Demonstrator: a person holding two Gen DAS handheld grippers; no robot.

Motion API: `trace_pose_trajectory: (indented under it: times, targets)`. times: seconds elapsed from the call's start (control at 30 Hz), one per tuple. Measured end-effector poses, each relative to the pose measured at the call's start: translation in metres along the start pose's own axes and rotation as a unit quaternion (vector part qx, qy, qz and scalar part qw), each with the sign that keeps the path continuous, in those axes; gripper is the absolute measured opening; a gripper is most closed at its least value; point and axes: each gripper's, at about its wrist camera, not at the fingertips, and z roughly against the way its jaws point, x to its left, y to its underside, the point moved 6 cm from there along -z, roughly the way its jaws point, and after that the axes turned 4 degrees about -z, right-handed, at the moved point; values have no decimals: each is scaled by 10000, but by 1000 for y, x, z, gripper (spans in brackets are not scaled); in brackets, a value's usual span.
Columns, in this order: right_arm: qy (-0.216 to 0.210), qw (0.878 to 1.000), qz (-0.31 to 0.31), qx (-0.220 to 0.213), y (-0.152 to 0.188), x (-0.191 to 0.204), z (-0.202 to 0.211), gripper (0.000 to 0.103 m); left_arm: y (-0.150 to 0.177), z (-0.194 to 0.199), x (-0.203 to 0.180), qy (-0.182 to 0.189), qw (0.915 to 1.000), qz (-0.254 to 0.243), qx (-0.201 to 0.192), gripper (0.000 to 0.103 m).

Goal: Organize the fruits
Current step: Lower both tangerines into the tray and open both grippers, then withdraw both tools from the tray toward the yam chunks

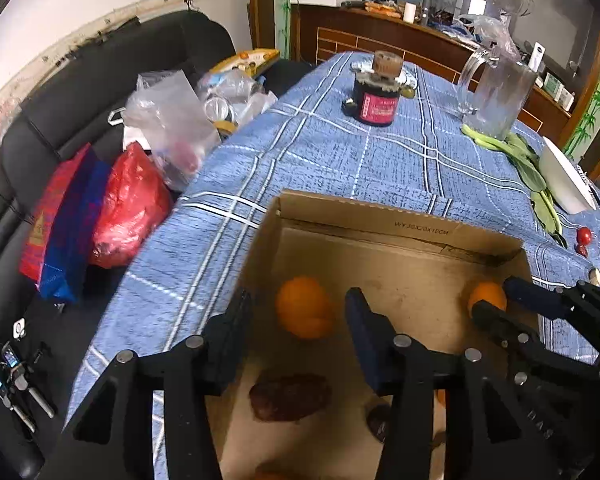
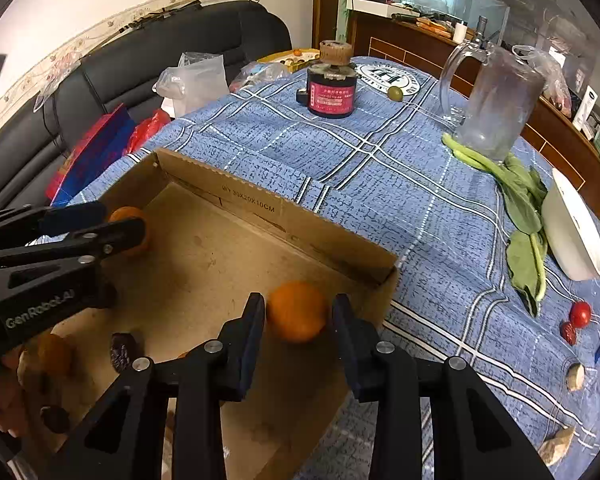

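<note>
The right gripper [image 2: 298,320] brackets, jaws apparently released, 1 orange [image 2: 297,311] inside the cardboard box [image 2: 276,216], the left gripper [image 1: 300,316] parted around another orange [image 1: 305,307]; small red fruits [image 2: 580,314] remain on the tablecloth [image 2: 380,168].

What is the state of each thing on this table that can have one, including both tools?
Brown cardboard box: open on top, fruit inside.
Left tool: open, round orange fruit between its fingers, untouched.
Right tool: around a second orange fruit; contact unclear.
Clear glass jug: upright, looks empty.
Dark cylindrical jar with red label: upright, capped.
</note>
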Motion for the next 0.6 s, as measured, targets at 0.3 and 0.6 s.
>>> trace_pose_trajectory:
  times: [0.3, 0.6]
  targets:
    - [-6, 9998, -86, -177, 8, -3, 29, 48, 23, 38, 20, -199, 9995, 111, -214, 60]
    - [-116, 9994, -282, -139, 46, -3, 66, 48, 65, 83, 21, -351, 9987, 194, -316, 60]
